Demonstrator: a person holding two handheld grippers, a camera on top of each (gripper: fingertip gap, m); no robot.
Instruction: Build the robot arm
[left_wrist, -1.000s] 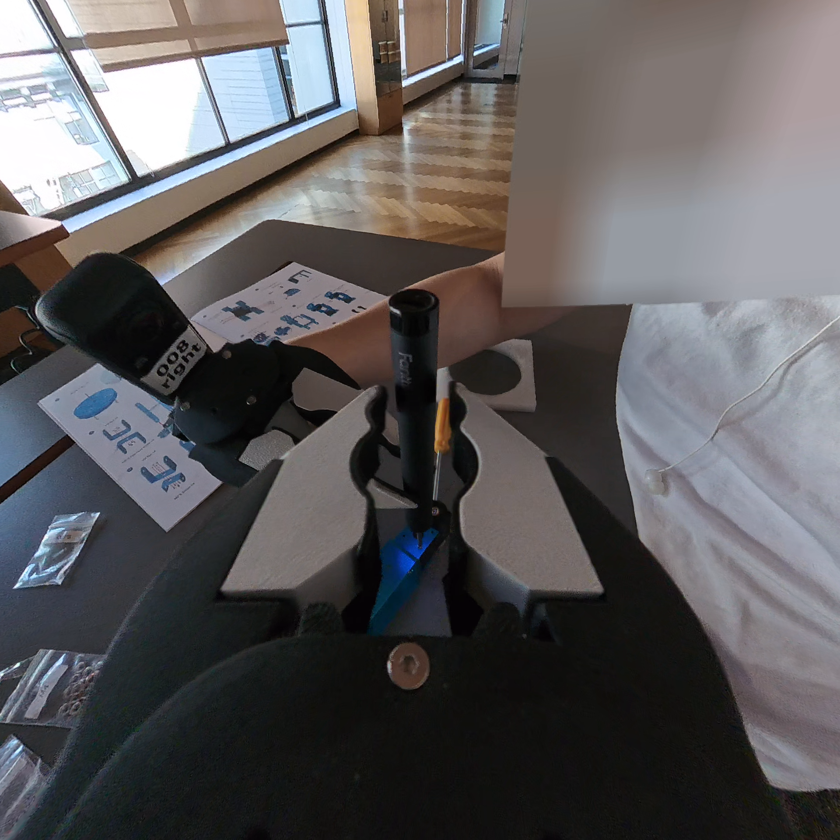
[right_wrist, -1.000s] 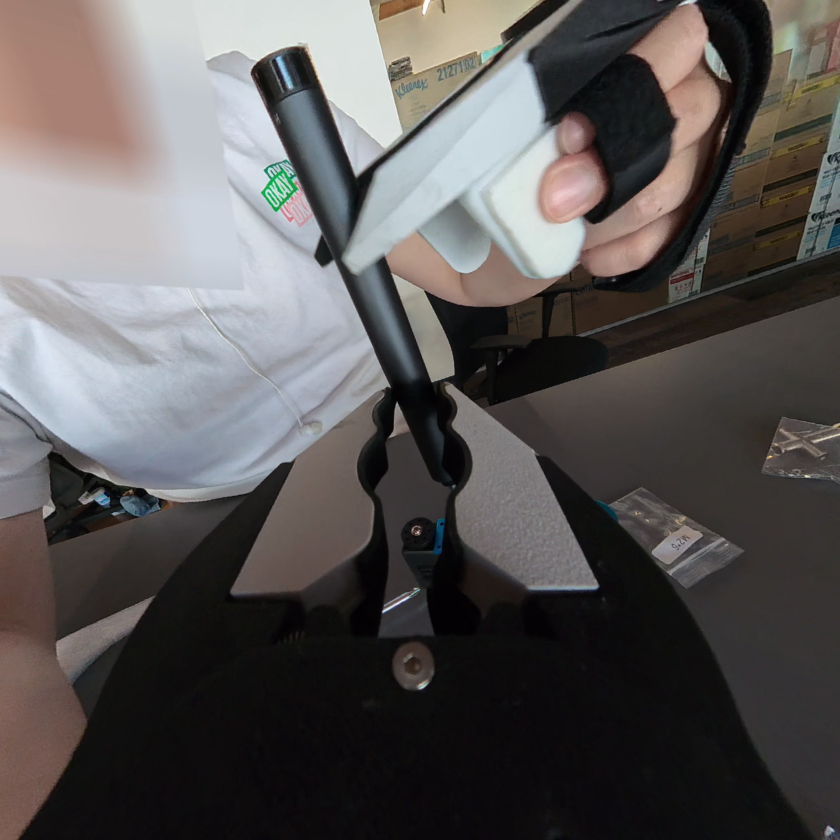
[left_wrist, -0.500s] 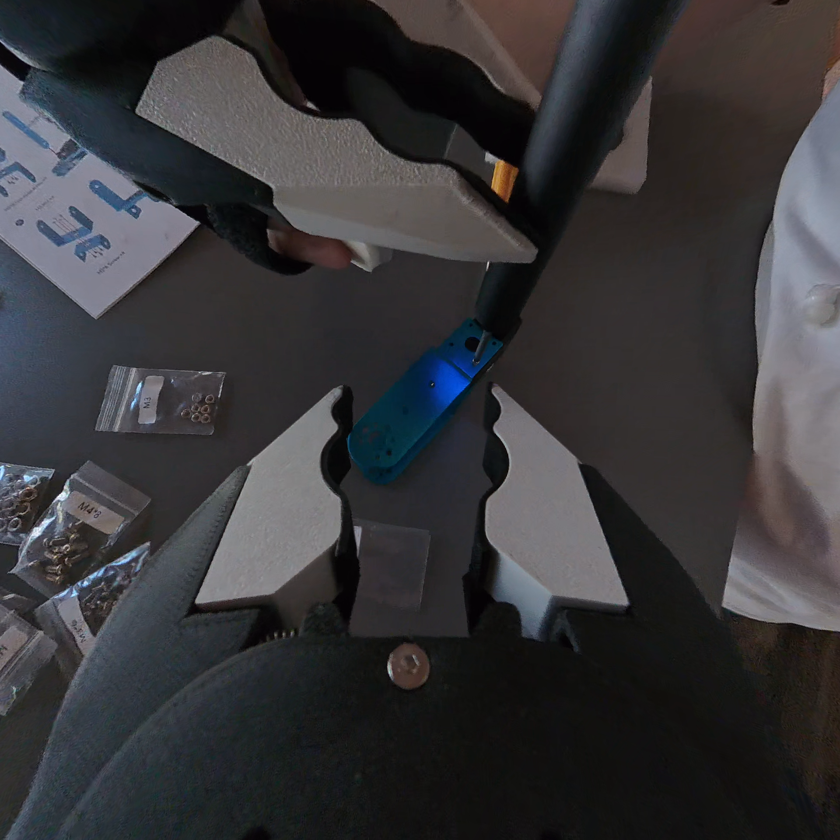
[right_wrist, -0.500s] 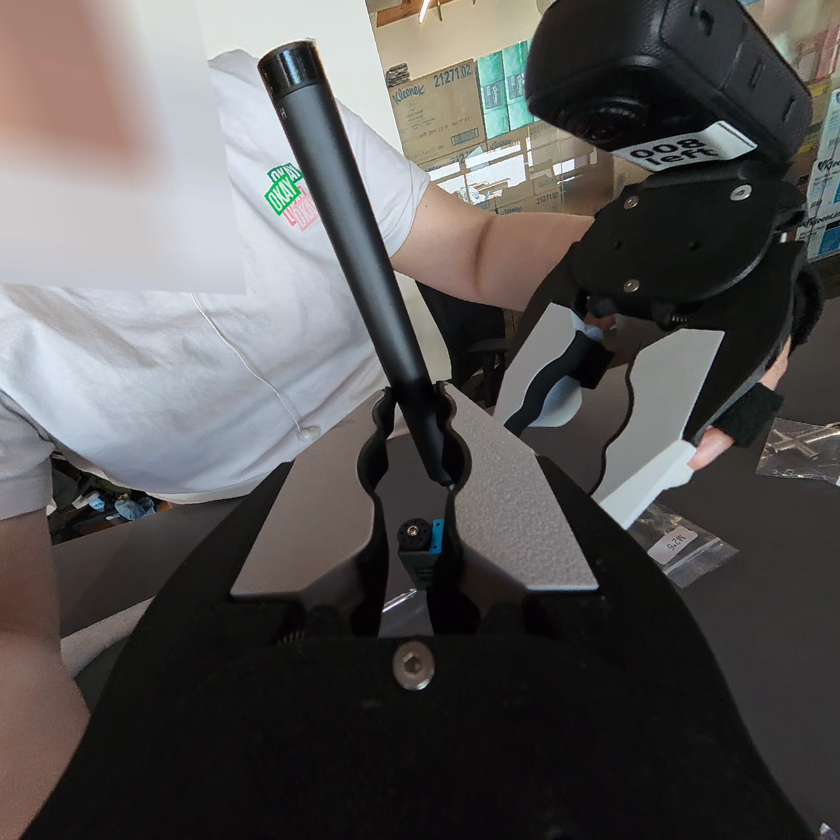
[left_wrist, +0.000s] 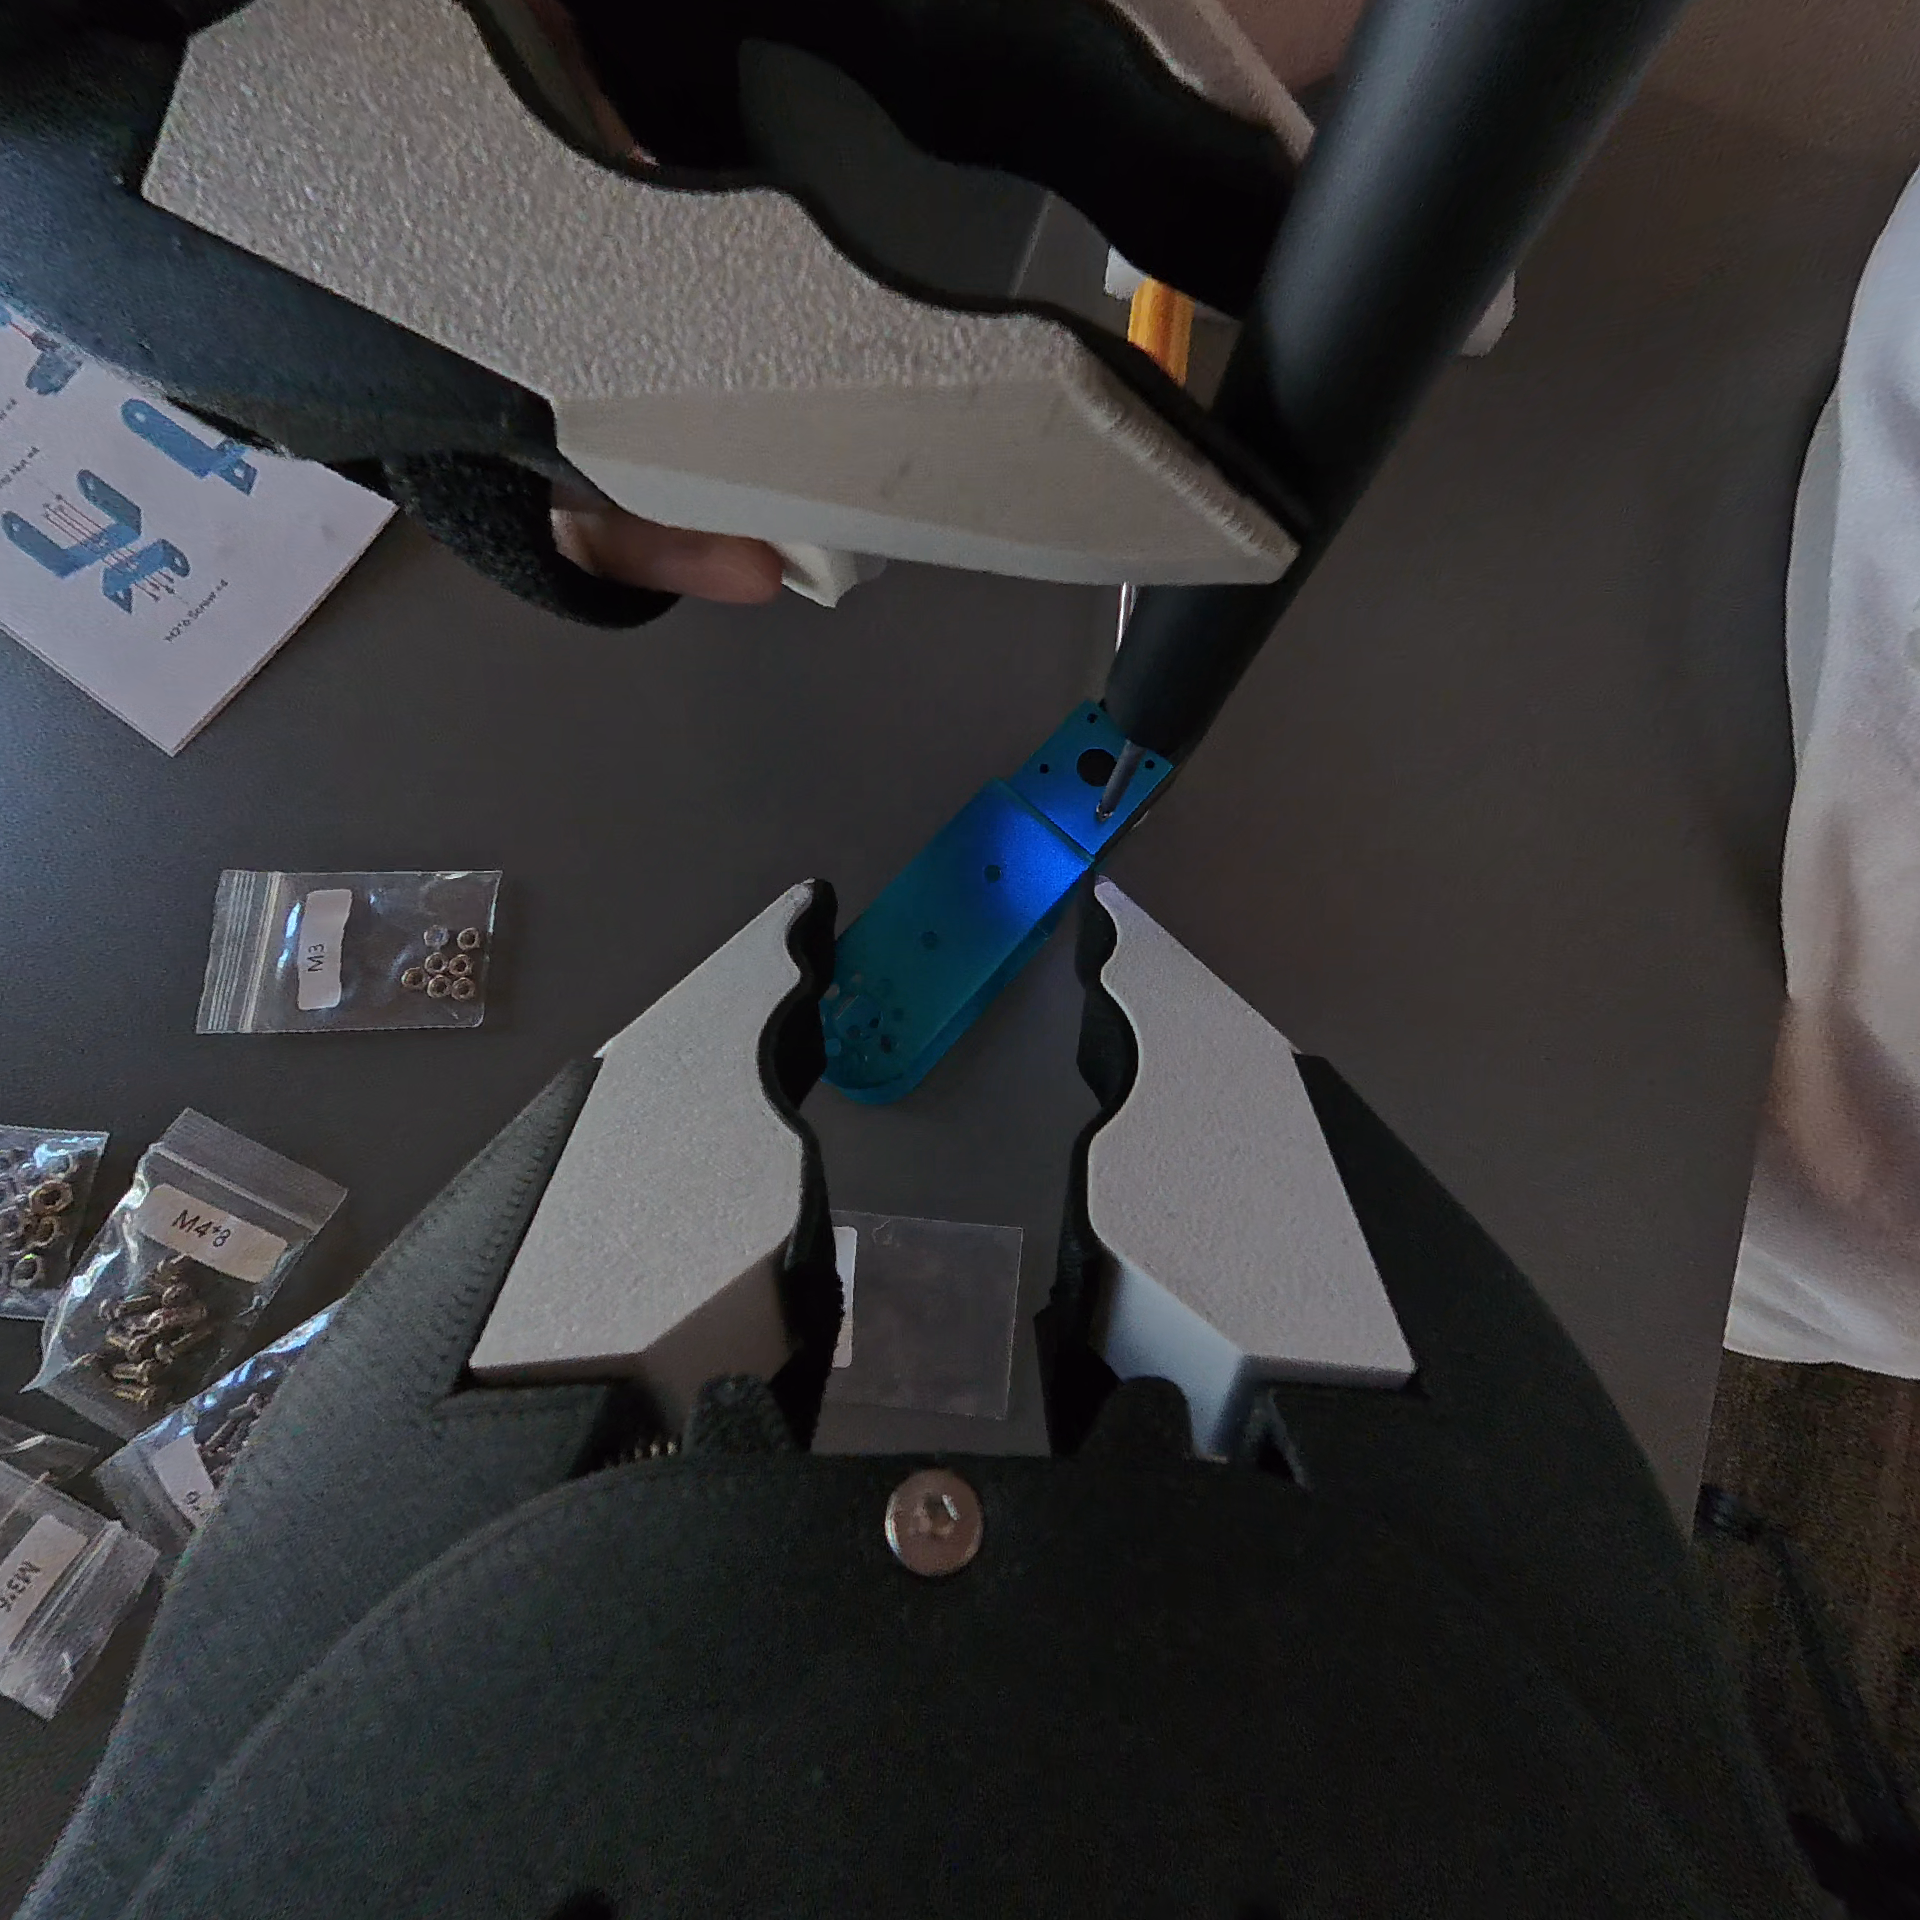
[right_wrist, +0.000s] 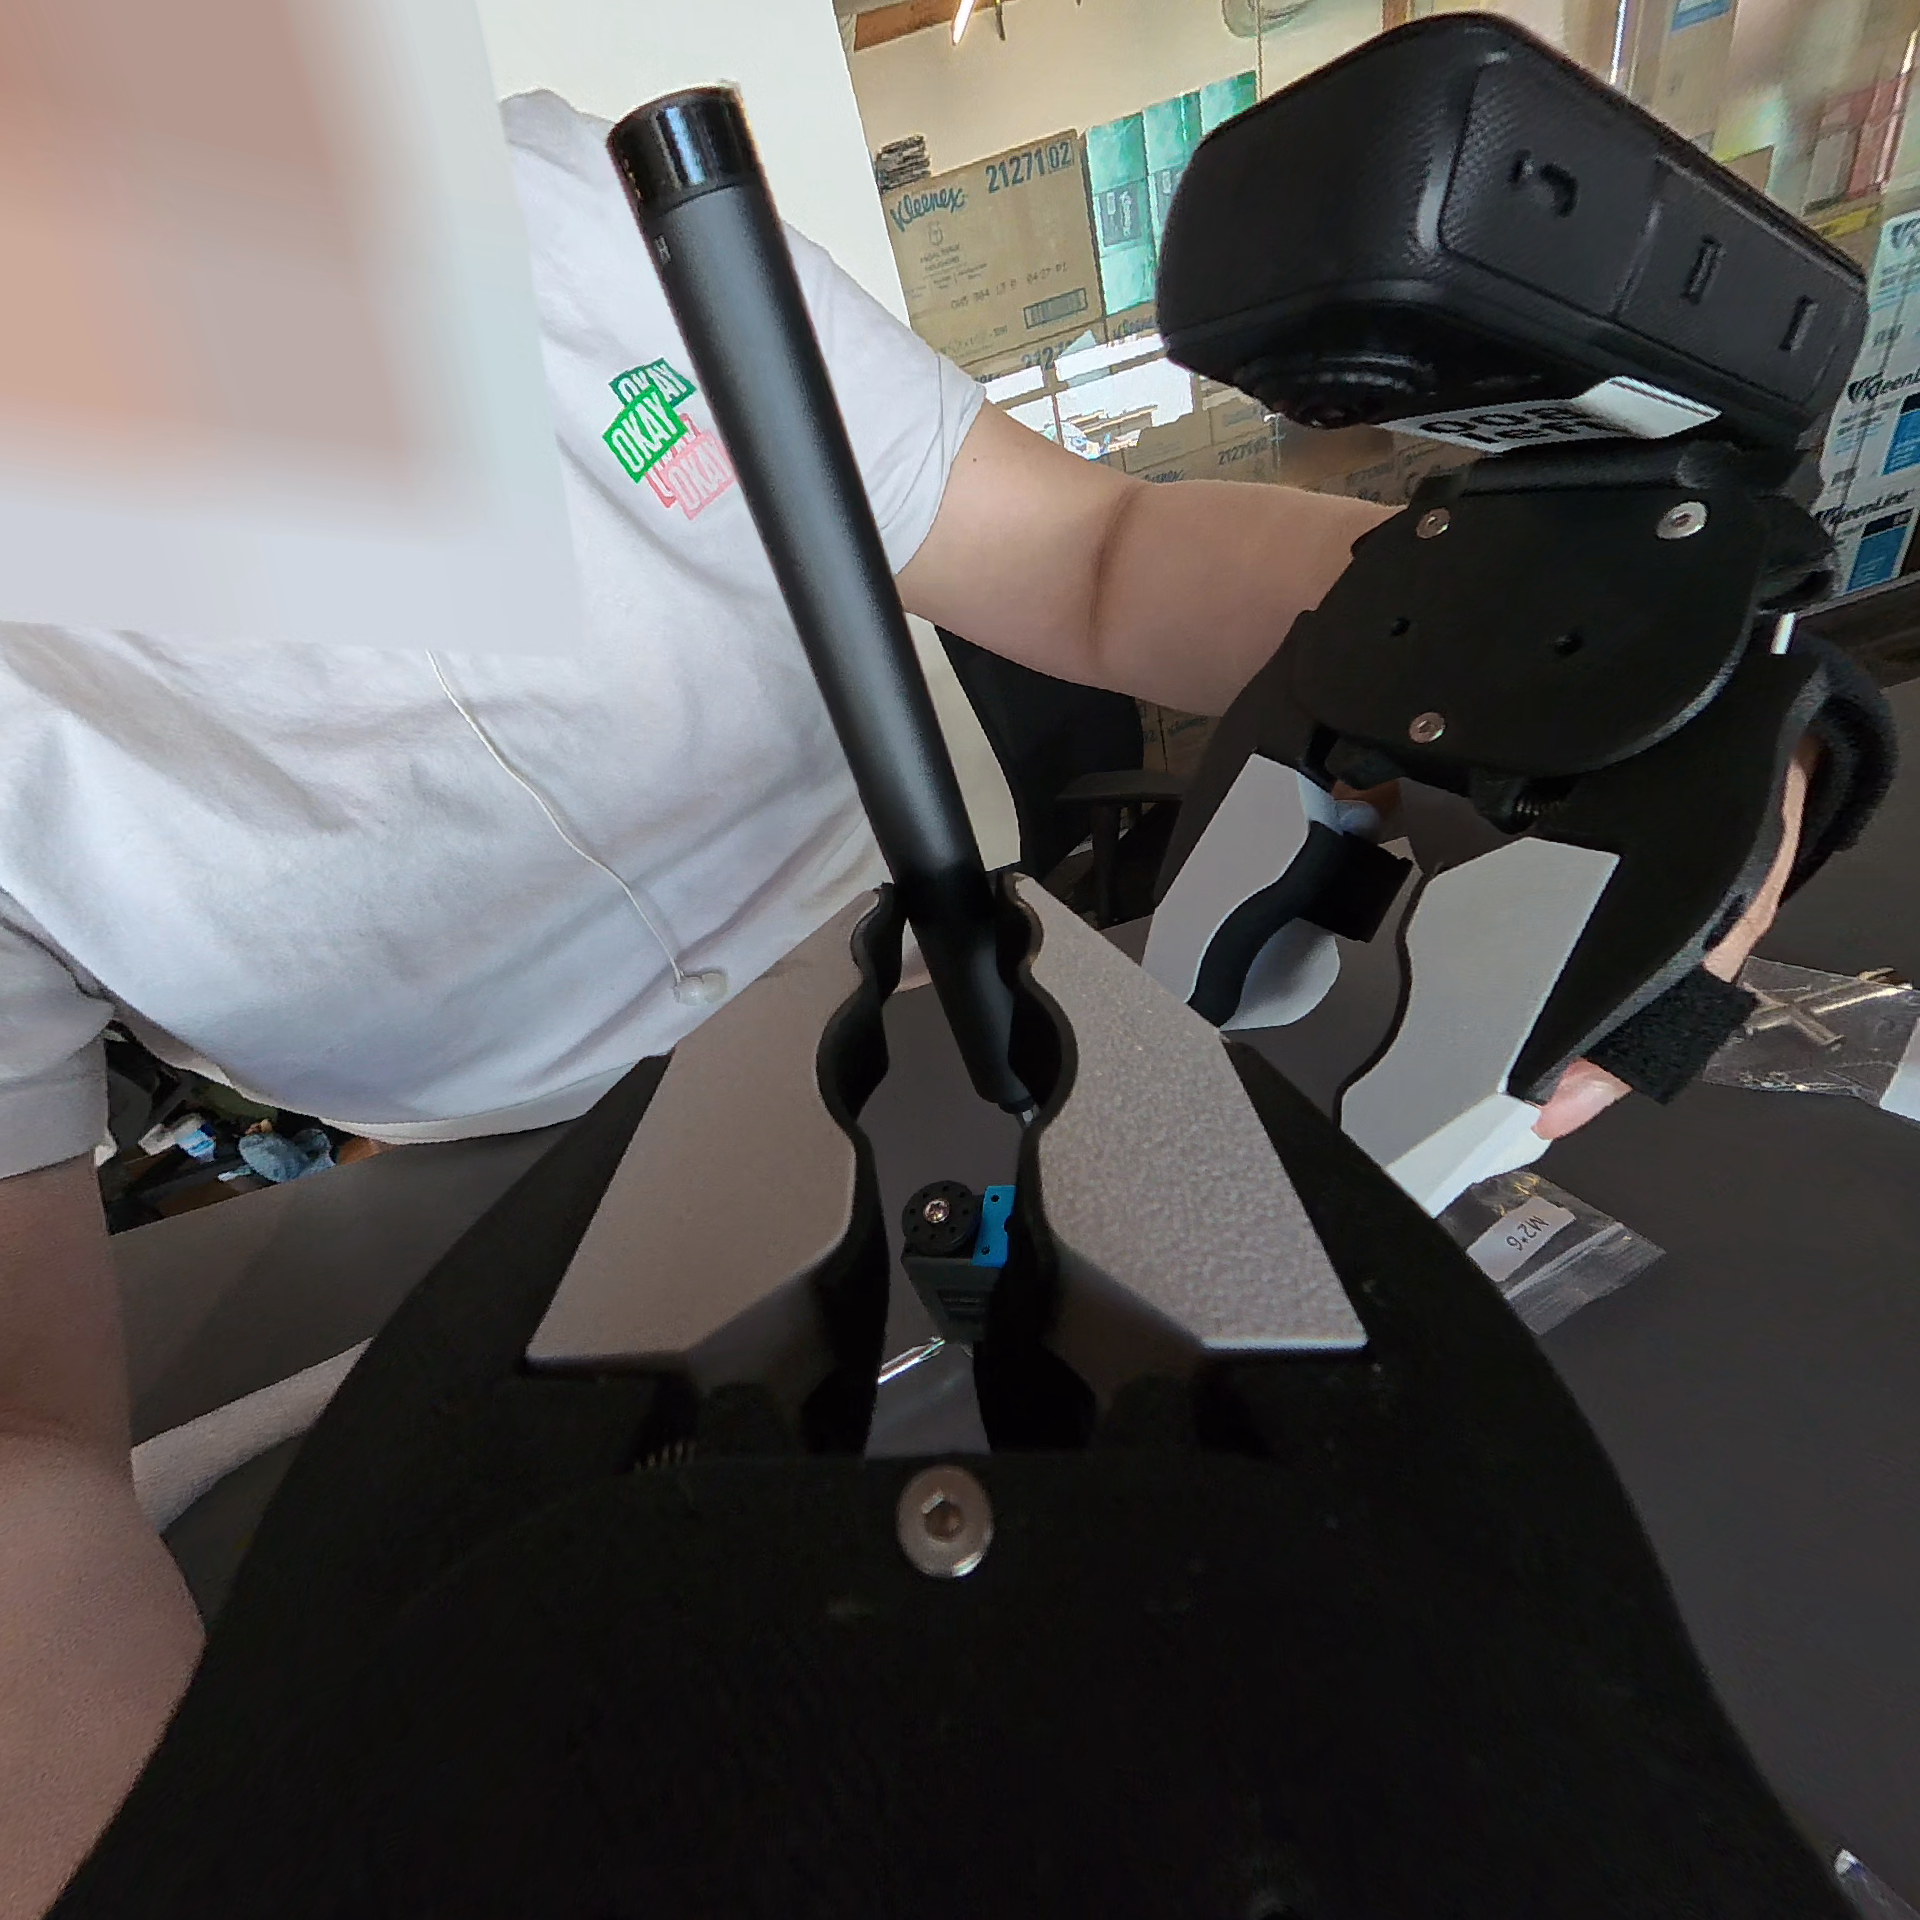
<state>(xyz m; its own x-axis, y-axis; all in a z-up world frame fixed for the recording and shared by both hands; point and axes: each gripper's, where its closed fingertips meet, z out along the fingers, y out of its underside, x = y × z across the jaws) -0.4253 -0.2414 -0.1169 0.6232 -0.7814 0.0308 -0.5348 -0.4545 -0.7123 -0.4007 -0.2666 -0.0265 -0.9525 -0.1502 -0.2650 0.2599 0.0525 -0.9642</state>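
Observation:
A blue metal bracket (left_wrist: 956, 935) lies on the dark table (left_wrist: 623, 790), just beyond my left gripper (left_wrist: 956, 904), which is open and empty above its near end. My right gripper (right_wrist: 945, 914) is shut on a black electric screwdriver (right_wrist: 810, 520), tilted, with its bit resting on the bracket's far end (left_wrist: 1107, 805). In the right wrist view the bracket (right_wrist: 992, 1236) shows between the fingers beside a black servo part (right_wrist: 935, 1216). The right gripper (left_wrist: 1283, 520) also shows at the top of the left wrist view. The left gripper (right_wrist: 1320, 1101) hangs open at right.
Small clear bags of nuts (left_wrist: 348, 951) and screws (left_wrist: 177, 1268) lie at the left, and a flat clear bag (left_wrist: 925, 1309) lies under the left fingers. A printed instruction sheet (left_wrist: 156, 540) is at far left. A person in a white shirt (left_wrist: 1849, 831) stands close on the right. The grippers' ends are close to 9 cm from one another.
My left gripper let go of the blue bracket, opened and drew back above it. The bracket now lies on the table. The right gripper still holds the screwdriver on it.

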